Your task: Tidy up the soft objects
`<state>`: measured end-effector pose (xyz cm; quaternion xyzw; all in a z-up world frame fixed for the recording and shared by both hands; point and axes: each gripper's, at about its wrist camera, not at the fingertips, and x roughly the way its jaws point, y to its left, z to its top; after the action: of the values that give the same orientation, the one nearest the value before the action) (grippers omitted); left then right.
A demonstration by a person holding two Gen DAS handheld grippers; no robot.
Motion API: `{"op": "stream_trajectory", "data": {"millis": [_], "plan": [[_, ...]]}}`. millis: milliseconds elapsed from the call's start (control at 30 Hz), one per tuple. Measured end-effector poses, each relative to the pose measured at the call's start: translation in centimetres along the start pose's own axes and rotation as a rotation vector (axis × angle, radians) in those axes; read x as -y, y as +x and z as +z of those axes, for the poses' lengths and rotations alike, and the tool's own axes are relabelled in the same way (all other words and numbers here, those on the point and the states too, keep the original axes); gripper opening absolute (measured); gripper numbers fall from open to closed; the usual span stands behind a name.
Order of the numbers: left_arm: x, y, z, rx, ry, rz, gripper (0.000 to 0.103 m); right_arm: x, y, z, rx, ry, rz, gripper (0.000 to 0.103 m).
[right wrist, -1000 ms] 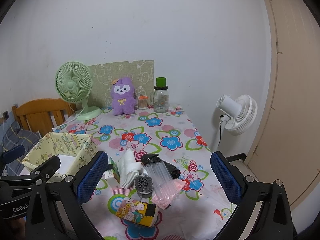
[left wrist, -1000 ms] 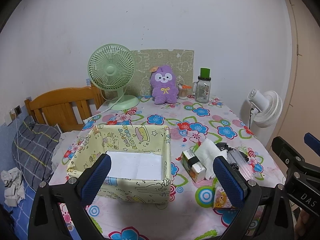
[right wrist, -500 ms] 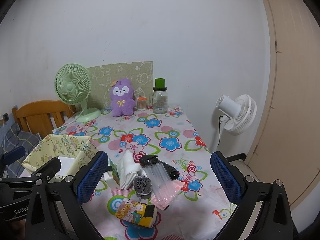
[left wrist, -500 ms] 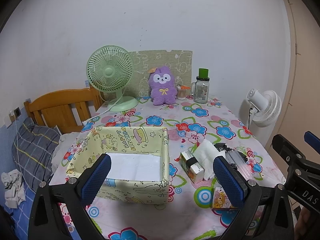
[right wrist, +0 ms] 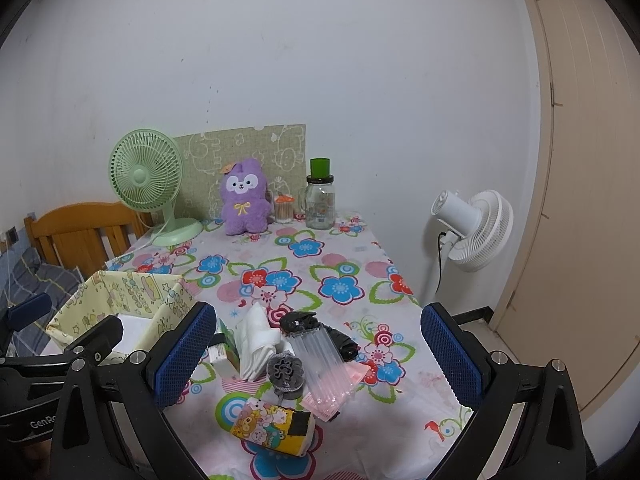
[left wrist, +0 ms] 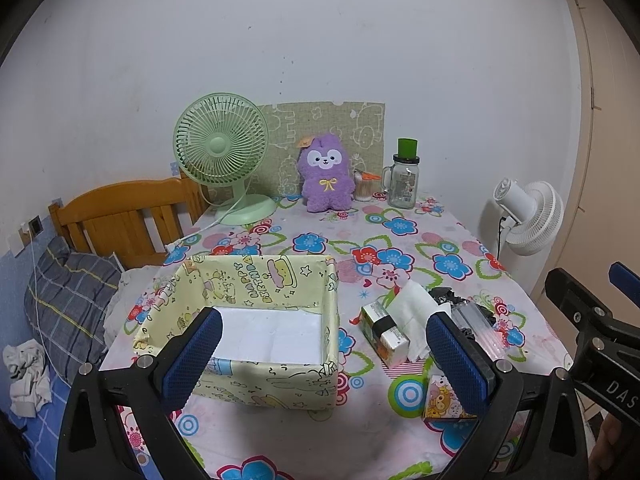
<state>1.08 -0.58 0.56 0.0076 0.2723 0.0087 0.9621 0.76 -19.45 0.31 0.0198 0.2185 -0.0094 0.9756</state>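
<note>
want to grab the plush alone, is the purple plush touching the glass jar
Apart. In the right wrist view the purple plush and the glass jar stand separately, with a small toothpick holder between them.

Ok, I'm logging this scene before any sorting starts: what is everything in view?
fabric box: 1, pale yellow, table front left
tissue pack: 1, green-white, right of box
white cloth: 1, beside pack
cartoon pouch: 1, yellow, front edge
grey scrunchie: 1, mid-pile
clear pink packet: 1, mid-pile
plush toy: 1, purple, table back
desk fan: 1, green, back left
glass jar: 1, green lid, back
standing fan: 1, white, floor right
left gripper: open, empty
right gripper: open, empty
</note>
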Motion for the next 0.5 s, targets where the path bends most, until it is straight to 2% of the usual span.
{"op": "stream_trajectory", "data": {"millis": [500], "plan": [[-0.07, 0.0, 0.16, -0.002, 0.002, 0.002, 0.102, -0.1, -0.36, 0.3, 0.002, 0.003, 0.01, 0.103]]}}
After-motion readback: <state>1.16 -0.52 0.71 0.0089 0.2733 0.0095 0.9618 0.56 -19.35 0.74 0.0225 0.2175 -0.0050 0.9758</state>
